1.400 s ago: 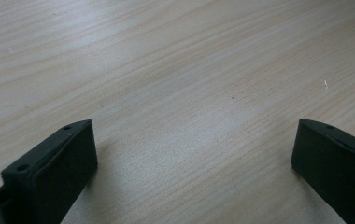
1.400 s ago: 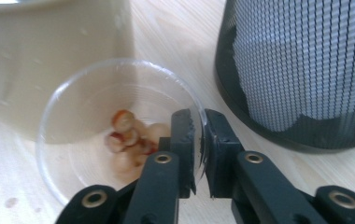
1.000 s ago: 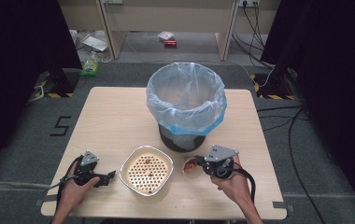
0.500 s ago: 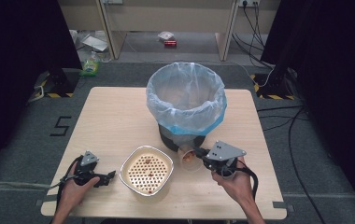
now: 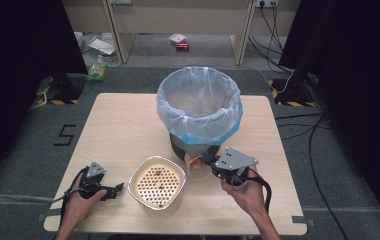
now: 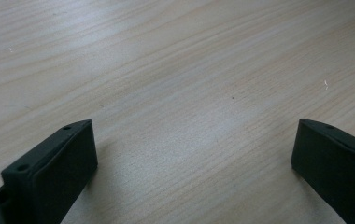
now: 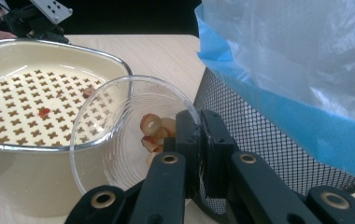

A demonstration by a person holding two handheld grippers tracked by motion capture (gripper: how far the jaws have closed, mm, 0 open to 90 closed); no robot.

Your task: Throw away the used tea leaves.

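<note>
1. One glass bowl with fruit bits is clamped by its rim in the right gripper, tilted, between strainer and bin.
2. Left gripper is rested on the table, jaws wide, nothing held.

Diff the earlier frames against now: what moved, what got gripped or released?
The right gripper, shut on the rim of the glass bowl, has lifted it off the table, tilted it and carried it toward the bin. The food scraps are inside. Nothing was released. Unchanged: the left gripper open on the table, the cream strainer, the bin.
</note>
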